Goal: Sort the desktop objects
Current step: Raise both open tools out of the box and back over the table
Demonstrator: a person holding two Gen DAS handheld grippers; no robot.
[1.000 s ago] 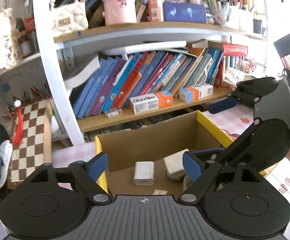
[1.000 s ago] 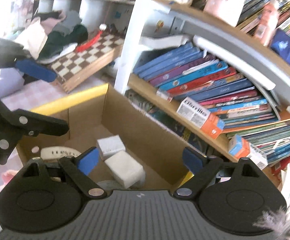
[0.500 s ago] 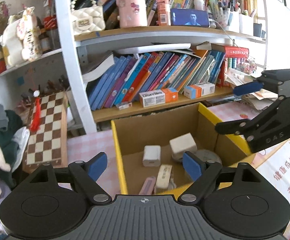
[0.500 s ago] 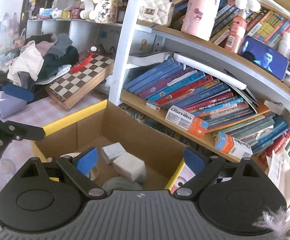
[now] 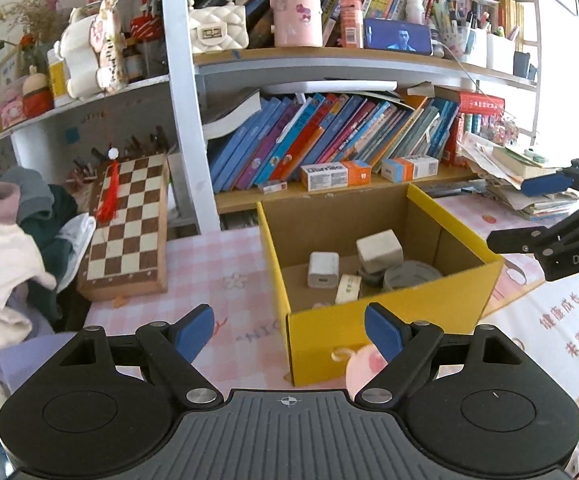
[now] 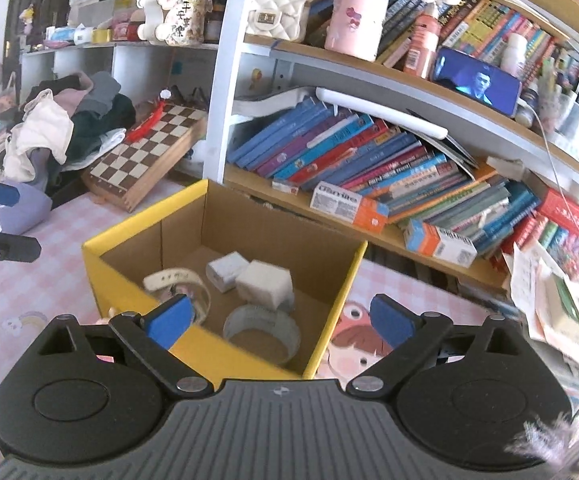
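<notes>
Step in hand, as judged: backing both tools off the box with nothing carried, before going for the next loose item. To do this well, the jaws should be kept wide and lifted clear of the yellow rim so the box is not nudged.

Left gripper (image 5: 288, 327) is standing wide, empty, touching nothing. Right gripper (image 6: 279, 317) has just been opening its jaws; it is also wide and empty, hovering over the near wall.

The cardboard box (image 5: 373, 330) is sitting on the pink checked tablecloth (image 5: 217, 272), holding a white charger (image 5: 323, 269), a pale block (image 5: 379, 245) and a tape roll (image 6: 262, 330). Chessboard (image 5: 127, 220) is lying to the far left.
</notes>
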